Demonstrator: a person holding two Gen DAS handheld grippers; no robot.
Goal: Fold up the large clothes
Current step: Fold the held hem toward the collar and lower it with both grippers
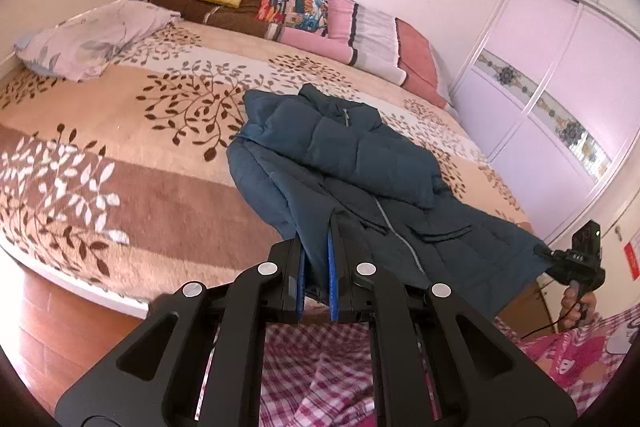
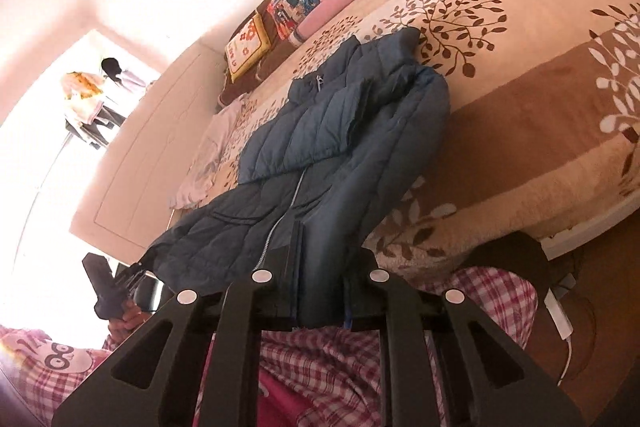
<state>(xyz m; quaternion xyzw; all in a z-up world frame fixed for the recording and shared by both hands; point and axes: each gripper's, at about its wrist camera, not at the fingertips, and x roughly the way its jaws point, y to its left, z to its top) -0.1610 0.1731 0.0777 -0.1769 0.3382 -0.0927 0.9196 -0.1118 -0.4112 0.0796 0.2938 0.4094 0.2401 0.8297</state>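
A dark blue puffer jacket (image 1: 352,155) lies on the bed with a sleeve folded across its zipped front and its collar toward the pillows. Its hem hangs lifted off the near edge of the bed. My left gripper (image 1: 316,251) is shut on one corner of the hem, with fabric pinched between the blue pads. In the right wrist view the jacket (image 2: 340,139) runs up to my right gripper (image 2: 320,267), which is shut on the other hem corner; cloth drapes over and hides its right finger. Each view shows the other gripper (image 1: 578,259) (image 2: 106,283), gripped by a hand at the far corner.
The bed's leaf-patterned blanket (image 1: 120,147) spreads around the jacket. Pillows and folded quilts (image 1: 304,11) line the headboard, and a crumpled lilac cloth (image 1: 88,39) lies at the far left. A sliding-door wardrobe (image 1: 552,87) stands to the right. Wooden floor (image 1: 60,327) and checked trousers (image 1: 320,367) are below.
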